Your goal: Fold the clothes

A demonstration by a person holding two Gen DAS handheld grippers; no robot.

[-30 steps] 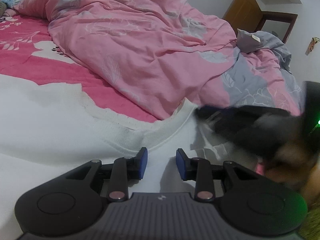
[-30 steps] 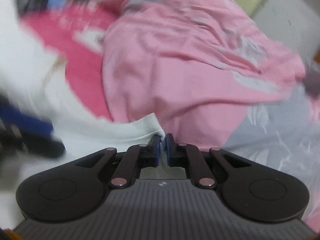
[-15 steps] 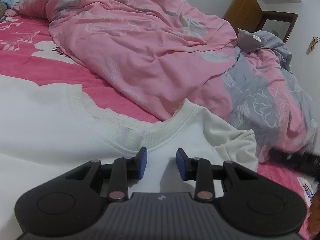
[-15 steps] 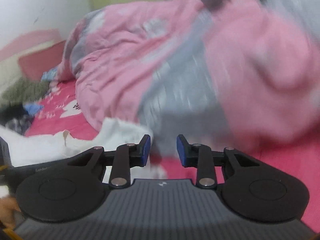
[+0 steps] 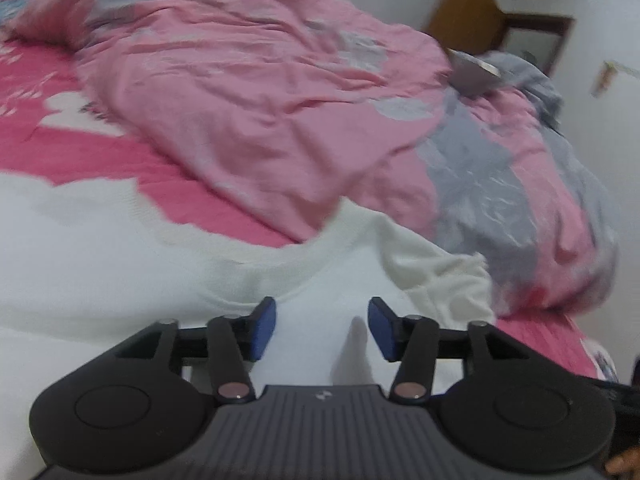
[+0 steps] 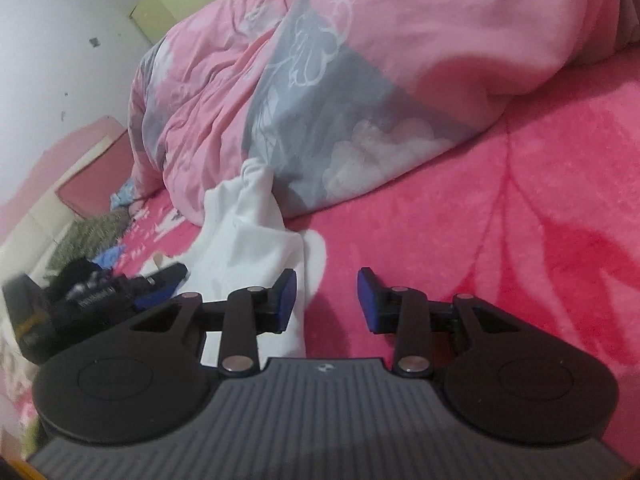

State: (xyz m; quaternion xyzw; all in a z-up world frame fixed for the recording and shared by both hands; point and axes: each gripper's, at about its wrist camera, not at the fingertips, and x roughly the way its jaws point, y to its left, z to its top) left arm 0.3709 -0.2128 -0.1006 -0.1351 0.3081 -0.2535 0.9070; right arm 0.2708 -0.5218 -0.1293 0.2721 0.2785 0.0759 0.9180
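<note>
A bed (image 6: 540, 184) with a bright pink cover fills both views, and a rumpled pink and grey quilt (image 5: 280, 92) is heaped across the upper half of each frame. A white sweater (image 5: 120, 264) lies flat over the lower left of the left view, its ribbed collar just above the left tool (image 5: 322, 328). That tool hangs over the white cloth, its blue pads standing wide after just opening, nothing between them. In the right view a bunched sleeve (image 6: 256, 236) reaches down to the left pad of the right tool (image 6: 326, 300), whose pads stand apart over the pink cover, empty, having just opened.
</note>
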